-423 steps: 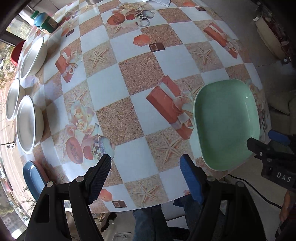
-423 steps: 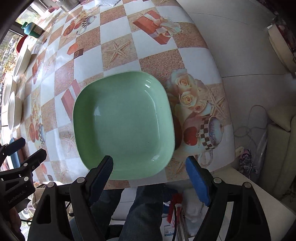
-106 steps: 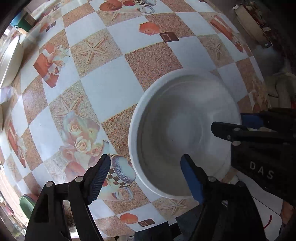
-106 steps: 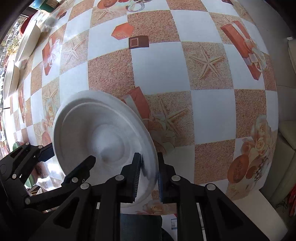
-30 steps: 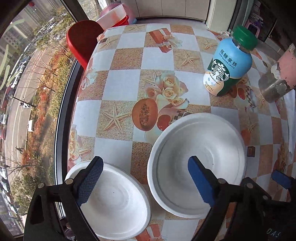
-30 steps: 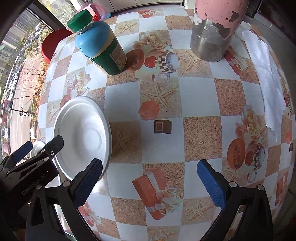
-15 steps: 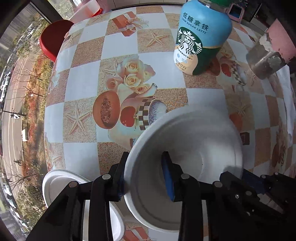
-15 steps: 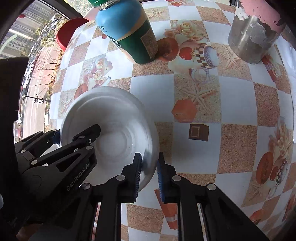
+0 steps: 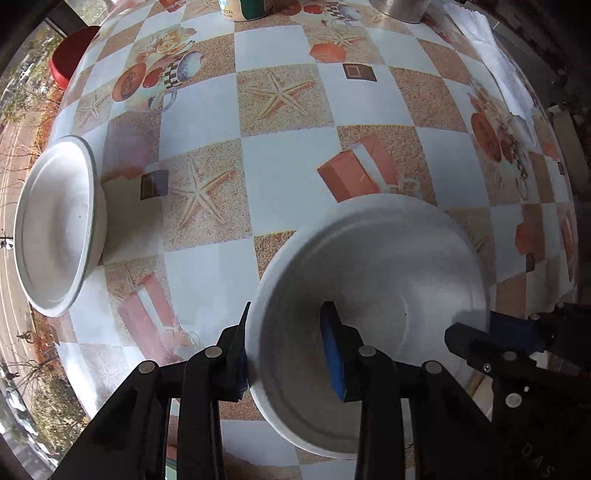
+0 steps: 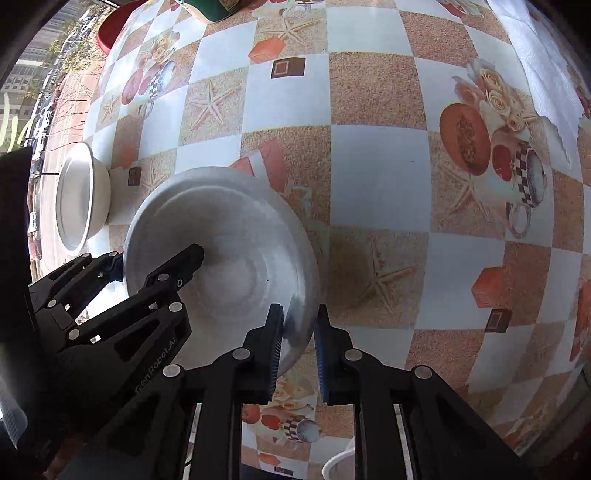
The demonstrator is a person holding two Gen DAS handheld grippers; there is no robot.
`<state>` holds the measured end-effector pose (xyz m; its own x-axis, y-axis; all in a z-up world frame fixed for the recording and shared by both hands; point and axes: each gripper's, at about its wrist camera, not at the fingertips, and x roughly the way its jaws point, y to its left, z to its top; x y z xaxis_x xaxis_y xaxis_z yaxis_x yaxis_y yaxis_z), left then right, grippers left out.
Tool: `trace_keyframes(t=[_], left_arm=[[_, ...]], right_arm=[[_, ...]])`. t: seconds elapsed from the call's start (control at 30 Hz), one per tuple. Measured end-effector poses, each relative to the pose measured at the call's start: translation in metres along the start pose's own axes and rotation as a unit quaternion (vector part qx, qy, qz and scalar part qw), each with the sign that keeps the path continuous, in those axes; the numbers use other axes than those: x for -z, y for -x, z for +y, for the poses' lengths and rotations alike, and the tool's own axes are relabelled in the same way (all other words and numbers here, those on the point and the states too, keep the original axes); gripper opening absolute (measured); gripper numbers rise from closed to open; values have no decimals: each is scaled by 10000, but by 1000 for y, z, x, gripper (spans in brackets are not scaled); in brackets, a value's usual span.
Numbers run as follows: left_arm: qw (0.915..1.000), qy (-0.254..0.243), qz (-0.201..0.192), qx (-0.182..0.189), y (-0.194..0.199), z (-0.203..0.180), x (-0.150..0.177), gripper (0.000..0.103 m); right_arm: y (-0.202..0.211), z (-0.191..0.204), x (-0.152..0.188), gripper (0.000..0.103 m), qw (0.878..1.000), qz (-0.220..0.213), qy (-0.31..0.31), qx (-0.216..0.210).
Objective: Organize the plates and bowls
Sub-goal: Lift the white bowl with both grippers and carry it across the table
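Note:
Both grippers hold one white bowl (image 9: 373, 280) above the patterned table (image 9: 280, 177). My left gripper (image 9: 286, 343) is shut on the bowl's near-left rim. My right gripper (image 10: 297, 332) is shut on its opposite rim, and the bowl also shows in the right wrist view (image 10: 229, 251). The right gripper appears in the left wrist view (image 9: 491, 339) at the bowl's right edge. The left gripper appears in the right wrist view (image 10: 155, 266) at the bowl's left edge. A second white bowl (image 9: 55, 229) rests on the table at the left edge and shows in the right wrist view (image 10: 79, 195).
A green-and-blue bottle (image 10: 214, 7) and a metal can (image 9: 399, 5) stand at the far side. A red stool (image 9: 70, 55) is beyond the table's far left edge. A white cloth (image 9: 498, 62) lies at the far right. Another white dish rim (image 10: 338, 465) shows near the bottom.
The bowl, gripped by both grippers, has been carried away from the bottle toward the near side of the table. The other white bowl now lies far to the left.

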<state>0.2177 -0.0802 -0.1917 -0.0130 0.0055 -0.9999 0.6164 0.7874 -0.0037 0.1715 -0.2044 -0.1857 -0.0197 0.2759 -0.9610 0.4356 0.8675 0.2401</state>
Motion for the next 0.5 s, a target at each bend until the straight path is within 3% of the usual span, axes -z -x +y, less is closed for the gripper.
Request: trace_keyframes(t=[0.23, 0.37, 0.5], left_arm=[[9996, 118, -261, 90, 34, 2, 66, 36], [9987, -122, -466, 186, 52, -15, 83, 36], [9961, -587, -598, 269, 63, -52, 89, 36]], right_arm=[[9, 21, 70, 18, 9997, -111, 190, 46], [26, 25, 105, 18, 9990, -416, 134, 80], [44, 8, 137, 18, 9973, -668, -302, 82]])
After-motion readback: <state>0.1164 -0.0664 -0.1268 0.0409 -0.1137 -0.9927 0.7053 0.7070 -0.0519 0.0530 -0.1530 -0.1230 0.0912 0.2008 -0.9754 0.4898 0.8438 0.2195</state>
